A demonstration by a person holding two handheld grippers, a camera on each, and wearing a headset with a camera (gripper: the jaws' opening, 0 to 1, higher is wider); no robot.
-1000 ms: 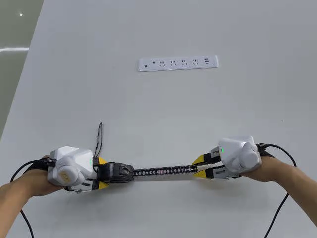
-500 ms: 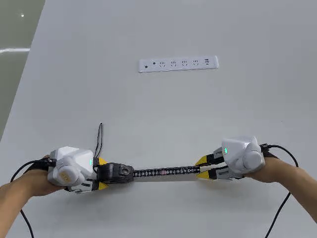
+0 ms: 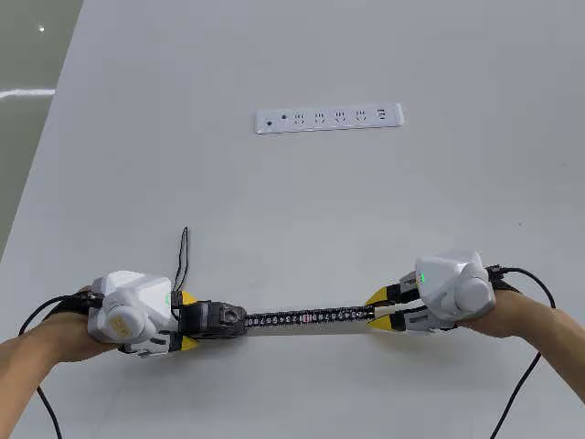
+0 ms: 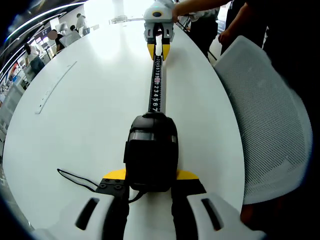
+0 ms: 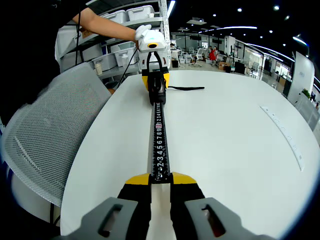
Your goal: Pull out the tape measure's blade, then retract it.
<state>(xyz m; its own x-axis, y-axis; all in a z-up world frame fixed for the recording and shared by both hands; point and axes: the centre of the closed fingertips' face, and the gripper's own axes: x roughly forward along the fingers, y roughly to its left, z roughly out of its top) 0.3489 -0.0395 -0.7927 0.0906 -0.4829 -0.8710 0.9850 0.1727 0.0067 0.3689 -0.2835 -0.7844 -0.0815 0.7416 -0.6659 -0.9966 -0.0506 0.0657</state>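
Black tape measure case (image 3: pixel 219 318) sits at seven o'clock on the white table (image 3: pixel 274 210), clamped between the jaws of the left gripper (image 3: pixel 189 319). Its blade (image 3: pixel 306 317) runs out toward three o'clock, its tip pinched by the closed right gripper (image 3: pixel 377 309). A white power strip (image 3: pixel 329 117) lies at twelve o'clock, well apart.

**Colours across the tabletop**

The tabletop (image 3: pixel 274 210) is seen as a plain pale grey-white. The tape measure case (image 3: pixel 219 317) is coloured black. Its blade (image 3: pixel 311 317) is black too, printed with white numerals and one pinkish-red mark near the middle. The left gripper (image 3: pixel 190 319) and the right gripper (image 3: pixel 377 309) are finished in white with black frames and yellow jaw tips, and a green light is shown on each. The power strip (image 3: pixel 329 117) is white, the wrist strap (image 3: pixel 184 251) black, the mesh chair (image 4: pixel 270 115) white.
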